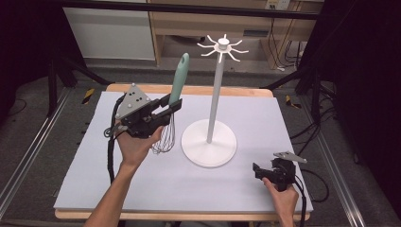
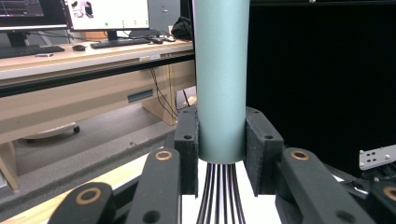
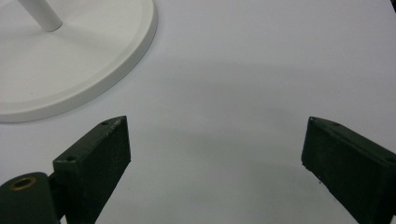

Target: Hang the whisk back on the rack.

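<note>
Gripping a whisk (image 1: pixel 174 101) upright above the table (image 1: pixel 142 189), beside a white rack (image 1: pixel 213 118).

Left gripper (image 1: pixel 168 106) clenching on the teal handle just above the black wires, handle pointing to twelve o'clock, wire head hanging toward six, lifted off the mat at about nine o'clock from the rack's round base. Right gripper (image 3: pixel 215 154) resting released at about four o'clock from that base, jaws standing wide apart over bare mat, grasping nothing.
</note>
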A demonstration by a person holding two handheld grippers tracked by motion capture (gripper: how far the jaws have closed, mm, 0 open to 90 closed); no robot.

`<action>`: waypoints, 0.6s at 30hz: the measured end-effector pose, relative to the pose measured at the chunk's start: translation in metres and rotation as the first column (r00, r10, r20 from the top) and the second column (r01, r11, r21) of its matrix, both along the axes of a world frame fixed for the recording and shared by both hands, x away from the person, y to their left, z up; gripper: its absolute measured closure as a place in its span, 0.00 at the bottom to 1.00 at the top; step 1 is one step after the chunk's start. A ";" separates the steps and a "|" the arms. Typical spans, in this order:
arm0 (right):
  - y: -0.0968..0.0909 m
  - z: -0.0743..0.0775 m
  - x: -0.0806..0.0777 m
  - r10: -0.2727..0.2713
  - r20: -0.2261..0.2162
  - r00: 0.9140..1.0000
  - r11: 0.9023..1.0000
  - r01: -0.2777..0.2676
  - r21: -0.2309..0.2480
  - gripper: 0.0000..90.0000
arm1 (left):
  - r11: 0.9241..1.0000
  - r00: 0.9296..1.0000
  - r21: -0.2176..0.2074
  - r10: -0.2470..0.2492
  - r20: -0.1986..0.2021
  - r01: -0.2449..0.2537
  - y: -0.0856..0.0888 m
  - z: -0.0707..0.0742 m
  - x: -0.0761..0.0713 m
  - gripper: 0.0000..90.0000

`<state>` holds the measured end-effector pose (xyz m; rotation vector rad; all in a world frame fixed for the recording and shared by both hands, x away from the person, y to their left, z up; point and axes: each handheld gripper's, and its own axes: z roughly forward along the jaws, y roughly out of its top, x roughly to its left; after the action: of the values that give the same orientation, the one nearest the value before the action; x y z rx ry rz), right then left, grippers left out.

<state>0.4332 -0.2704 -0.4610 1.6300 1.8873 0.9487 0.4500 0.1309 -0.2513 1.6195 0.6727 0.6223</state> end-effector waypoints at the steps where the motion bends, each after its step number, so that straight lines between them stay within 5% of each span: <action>1: 0.000 0.000 0.000 0.000 0.000 1.000 1.000 0.000 0.000 0.09 | 1.000 1.000 0.003 -0.003 0.002 0.003 -0.001 0.001 0.001 0.76; 18: -0.001 0.000 0.000 -0.003 0.000 1.000 1.000 0.003 0.004 0.09 | 1.000 1.000 0.027 -0.014 0.001 0.014 -0.018 0.007 0.009 0.76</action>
<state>0.4334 -0.2715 -0.4607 1.6347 1.8842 0.9522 0.4587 0.1132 -0.2443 1.6480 0.6539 0.6243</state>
